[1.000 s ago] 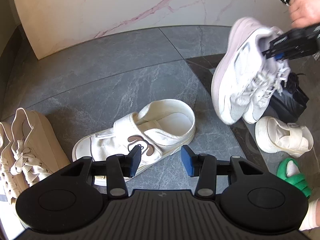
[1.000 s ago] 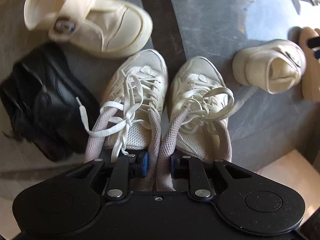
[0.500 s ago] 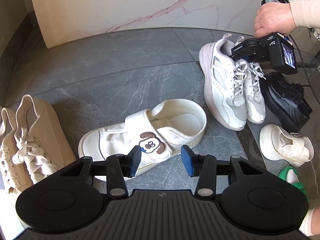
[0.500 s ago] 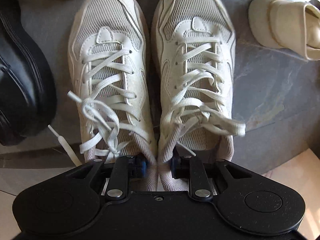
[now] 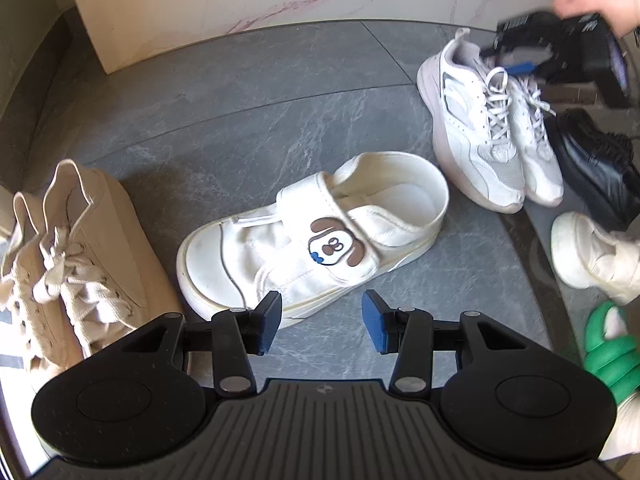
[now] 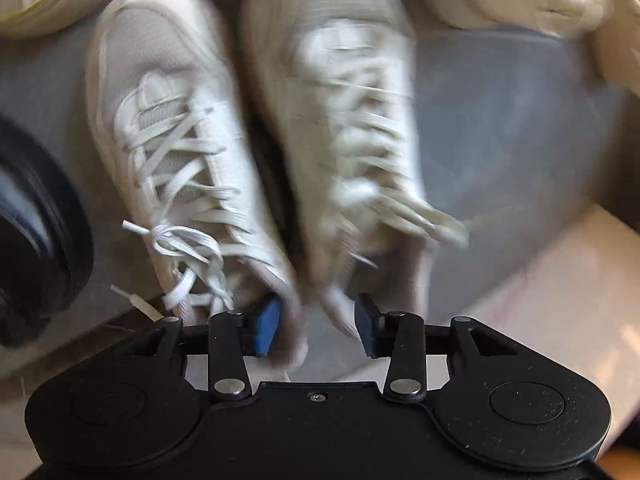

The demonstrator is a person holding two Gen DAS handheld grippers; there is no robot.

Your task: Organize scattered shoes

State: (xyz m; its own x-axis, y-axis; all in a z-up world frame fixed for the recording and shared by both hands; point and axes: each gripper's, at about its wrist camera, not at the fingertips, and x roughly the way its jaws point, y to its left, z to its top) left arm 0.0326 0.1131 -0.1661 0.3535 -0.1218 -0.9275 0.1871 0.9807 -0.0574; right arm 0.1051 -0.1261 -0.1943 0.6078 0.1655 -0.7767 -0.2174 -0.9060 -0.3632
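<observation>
A pair of white lace-up sneakers (image 5: 492, 132) stands side by side on the grey floor, also in the right wrist view (image 6: 256, 120). My right gripper (image 6: 316, 326) is open at their heels, jaws apart around the inner collars; it also shows in the left wrist view (image 5: 516, 62), held by a hand. A white strap shoe with a dog face (image 5: 316, 232) lies on the floor just ahead of my left gripper (image 5: 322, 322), which is open and empty.
Beige lace-up sneakers (image 5: 72, 264) stand at the left. A black shoe (image 5: 596, 168), a cream strap shoe (image 5: 592, 256) and a green slide (image 5: 612, 352) sit at the right. A marble wall panel (image 5: 280, 0) rises behind.
My right gripper set the white sneaker pair down on the floor and its jaws opened, letting go. My left gripper moved slightly closer to the dog-face shoe.
</observation>
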